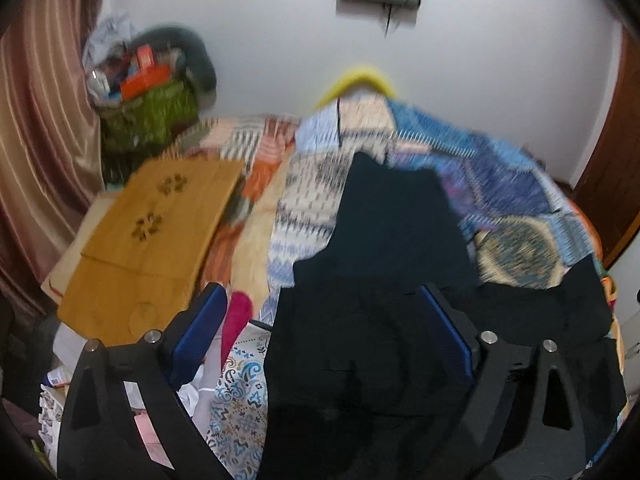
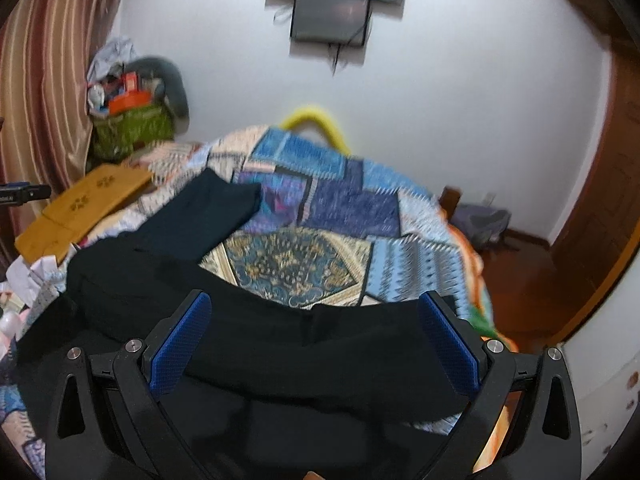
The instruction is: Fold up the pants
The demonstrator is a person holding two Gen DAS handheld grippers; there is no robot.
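1. Your left gripper (image 1: 320, 312) and right gripper (image 2: 314, 320) both hang over the cloth, fingers spread wide, gripping nothing.
2. Patchwork bedspread (image 2: 352, 200) covers the bed.
3. Black pants (image 2: 280, 344) lie across it, one leg (image 1: 392, 208) apparently stretched toward the wall; blur.

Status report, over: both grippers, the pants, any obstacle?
Left gripper open, right gripper open, both over fabric. Black pants unfolded on patchwork bedspread. Wooden board lies beside, not blocking.
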